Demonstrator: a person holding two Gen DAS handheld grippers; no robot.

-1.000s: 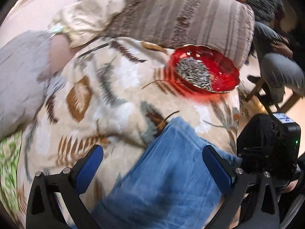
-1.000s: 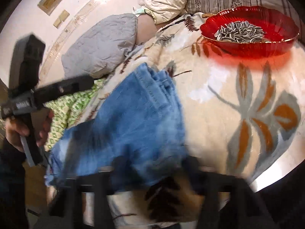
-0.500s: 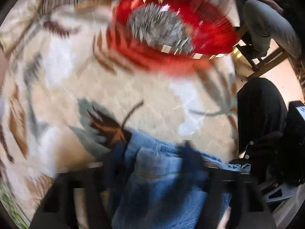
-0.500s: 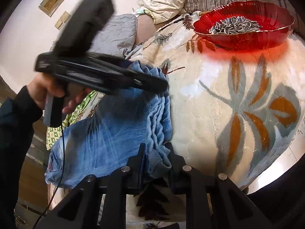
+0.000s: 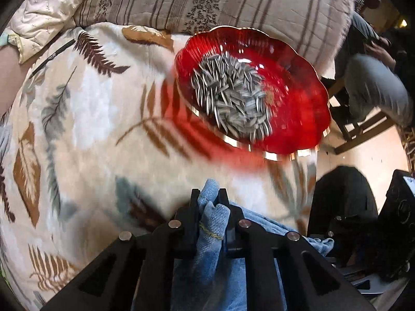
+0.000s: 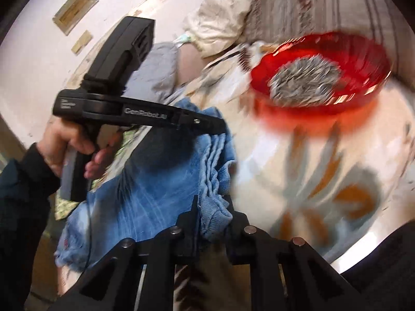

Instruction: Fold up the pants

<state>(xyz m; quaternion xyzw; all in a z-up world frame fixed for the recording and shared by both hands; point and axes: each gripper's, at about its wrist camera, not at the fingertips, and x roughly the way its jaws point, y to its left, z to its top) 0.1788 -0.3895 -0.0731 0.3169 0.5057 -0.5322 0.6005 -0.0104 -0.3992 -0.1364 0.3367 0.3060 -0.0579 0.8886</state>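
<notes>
Blue denim pants (image 6: 160, 181) lie bunched on a leaf-patterned blanket (image 5: 90, 129). In the left wrist view my left gripper (image 5: 209, 194) points steeply down, its jaws closing, with a ridge of the pants' edge (image 5: 214, 223) pinched between the pads. The right wrist view shows that same left gripper (image 6: 220, 129) held by a hand (image 6: 64, 145) at the far corner of the pants. My right gripper (image 6: 211, 202) is shut on a gathered fold at the near corner.
A red glass bowl (image 5: 306, 119) of sunflower seeds sits on the blanket just beyond the pants, also seen as the bowl (image 6: 363, 93). A striped pillow (image 5: 233, 5) lies behind it. A seated person (image 5: 371, 85) is at the right, past the bed edge.
My left gripper swung forward and down from wide open over the pants to pinched on their far edge. The right gripper's jaws drew together on the near fold.
</notes>
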